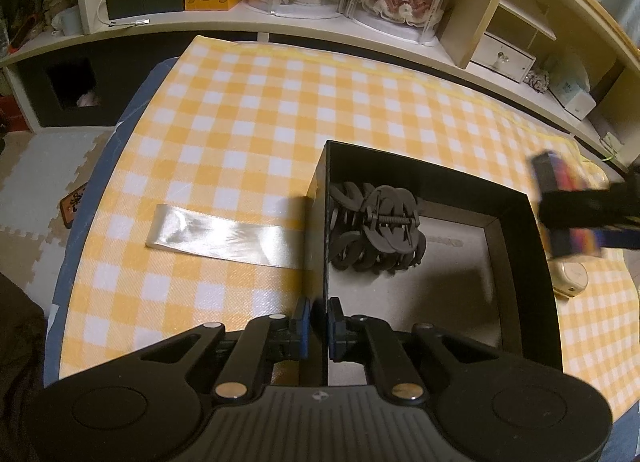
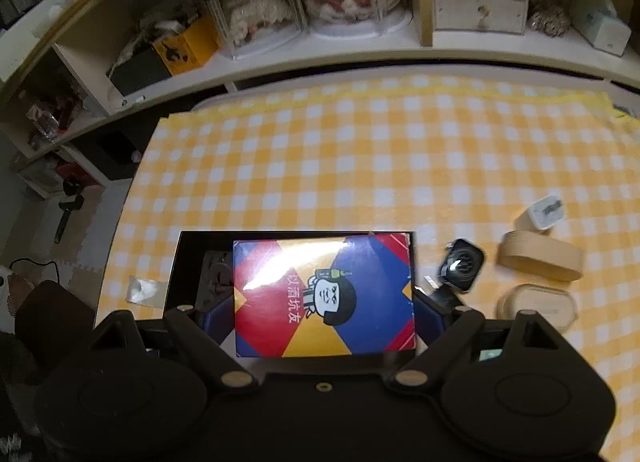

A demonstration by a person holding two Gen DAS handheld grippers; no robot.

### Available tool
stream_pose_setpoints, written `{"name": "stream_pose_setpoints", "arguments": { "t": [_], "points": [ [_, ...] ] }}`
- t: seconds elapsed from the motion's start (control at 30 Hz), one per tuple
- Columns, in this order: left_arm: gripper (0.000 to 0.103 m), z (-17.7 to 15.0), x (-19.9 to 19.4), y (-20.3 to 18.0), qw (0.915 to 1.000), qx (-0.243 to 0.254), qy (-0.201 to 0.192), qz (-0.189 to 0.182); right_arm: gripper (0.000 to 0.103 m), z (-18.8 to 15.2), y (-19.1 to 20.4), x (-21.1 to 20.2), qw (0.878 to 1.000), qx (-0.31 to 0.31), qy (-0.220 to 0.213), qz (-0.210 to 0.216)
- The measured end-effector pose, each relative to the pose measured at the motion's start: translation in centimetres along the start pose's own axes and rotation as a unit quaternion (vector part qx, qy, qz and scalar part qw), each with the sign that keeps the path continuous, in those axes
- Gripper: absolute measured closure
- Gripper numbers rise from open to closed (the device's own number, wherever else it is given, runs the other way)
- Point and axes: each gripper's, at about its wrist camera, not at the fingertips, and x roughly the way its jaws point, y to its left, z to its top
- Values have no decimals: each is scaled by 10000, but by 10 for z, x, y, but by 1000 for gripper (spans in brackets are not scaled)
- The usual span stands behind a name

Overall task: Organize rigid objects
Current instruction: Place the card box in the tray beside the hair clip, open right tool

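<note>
A black open box (image 1: 516, 198) stands on the yellow checked cloth, with a dark hair claw clip (image 1: 376, 230) inside at its far left corner. My left gripper (image 1: 318, 326) is shut on the box's near left wall. My right gripper (image 2: 324, 302) is shut on a colourful card box (image 2: 324, 294) with a cartoon figure, held above the black box (image 2: 180, 262). The card box also shows blurred in the left wrist view (image 1: 564, 202), over the box's right wall.
A silver ribbon strip (image 1: 224, 238) lies left of the box. A smartwatch (image 2: 460, 266), a white charger (image 2: 544, 214) and two tan cases (image 2: 540, 258) lie to the right. A cluttered shelf (image 1: 320, 22) runs behind the table.
</note>
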Motion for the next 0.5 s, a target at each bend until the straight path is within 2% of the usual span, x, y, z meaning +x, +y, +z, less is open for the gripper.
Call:
{"name": "stream_pose_setpoints", "arguments": {
  "t": [0.27, 0.43, 0.5],
  "points": [
    [94, -3, 0, 4, 10000, -22, -37, -83, 14, 0, 10, 23, 9987, -114, 38, -486],
    [94, -2, 0, 4, 9999, -37, -33, -92, 13, 0, 4, 34, 9989, -17, 62, -466],
    [94, -2, 0, 3, 10000, -26, -34, -82, 10, -1, -1, 37, 9989, 98, 2, -460]
  ]
}}
